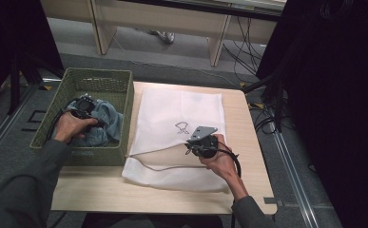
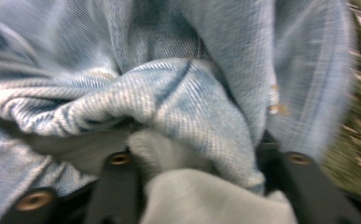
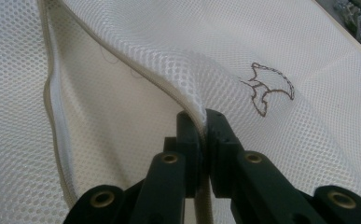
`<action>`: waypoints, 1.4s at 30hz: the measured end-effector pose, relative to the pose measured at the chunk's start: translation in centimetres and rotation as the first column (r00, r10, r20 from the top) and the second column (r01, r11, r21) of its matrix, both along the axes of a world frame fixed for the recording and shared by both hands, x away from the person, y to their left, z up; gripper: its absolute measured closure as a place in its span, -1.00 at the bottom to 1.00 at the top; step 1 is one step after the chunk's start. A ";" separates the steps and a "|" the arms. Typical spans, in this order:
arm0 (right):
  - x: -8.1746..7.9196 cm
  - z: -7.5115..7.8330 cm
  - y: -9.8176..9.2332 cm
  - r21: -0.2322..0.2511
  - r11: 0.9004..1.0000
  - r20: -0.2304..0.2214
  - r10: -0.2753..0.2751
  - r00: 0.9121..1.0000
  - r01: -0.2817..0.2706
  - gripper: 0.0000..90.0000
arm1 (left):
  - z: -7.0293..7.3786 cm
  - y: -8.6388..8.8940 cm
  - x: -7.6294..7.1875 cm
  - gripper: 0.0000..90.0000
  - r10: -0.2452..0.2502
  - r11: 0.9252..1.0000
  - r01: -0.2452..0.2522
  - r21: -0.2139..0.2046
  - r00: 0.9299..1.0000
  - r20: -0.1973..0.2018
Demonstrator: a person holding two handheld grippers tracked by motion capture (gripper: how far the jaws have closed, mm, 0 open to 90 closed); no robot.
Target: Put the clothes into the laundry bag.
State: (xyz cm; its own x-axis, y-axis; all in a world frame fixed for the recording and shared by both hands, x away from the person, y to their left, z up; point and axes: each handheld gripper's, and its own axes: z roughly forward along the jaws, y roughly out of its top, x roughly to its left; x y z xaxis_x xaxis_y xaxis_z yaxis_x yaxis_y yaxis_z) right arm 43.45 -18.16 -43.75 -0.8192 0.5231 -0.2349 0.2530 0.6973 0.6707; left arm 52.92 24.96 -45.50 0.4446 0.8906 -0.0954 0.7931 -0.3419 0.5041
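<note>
In the high view, a crumpled blue denim garment [image 1: 106, 124] lies in a green woven basket [image 1: 98, 72] at the left of the table. My left gripper [image 1: 84, 108] reaches down into it. The left gripper view has a thick fold of the denim [image 2: 187, 102] bunched between the two jaws of my left gripper [image 2: 206, 163], which are closed on it. A white mesh laundry bag [image 1: 181, 107] with a small embroidered mark [image 1: 182, 127] lies flat on the table. My right gripper [image 1: 191, 145] pinches its upper zipper edge [image 3: 136, 70] and holds the mouth lifted, its jaws [image 3: 205, 122] shut on the mesh.
The light wooden table [image 1: 248, 142] has bare room right of the bag and along the front edge. The basket wall [image 2: 360, 116] sits close beside the left jaws. Dark curtains, stands and cables surround the table; desk legs stand behind it.
</note>
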 end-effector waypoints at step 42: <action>0.1 0.7 -0.4 0.007 1.000 0.014 0.006 1.000 -0.006 0.92 | 4.1 0.8 -2.0 0.45 -0.031 0.997 0.043 -0.060 0.983 0.182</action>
State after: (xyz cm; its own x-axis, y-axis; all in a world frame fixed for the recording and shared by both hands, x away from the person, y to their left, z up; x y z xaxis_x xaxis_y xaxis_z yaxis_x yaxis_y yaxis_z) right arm 43.51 -18.57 -43.02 -0.8191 0.5198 -0.2428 0.2389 0.6939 0.6793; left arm 50.93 25.72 -41.39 0.4921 0.8680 -0.0662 0.6745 -0.3321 0.6594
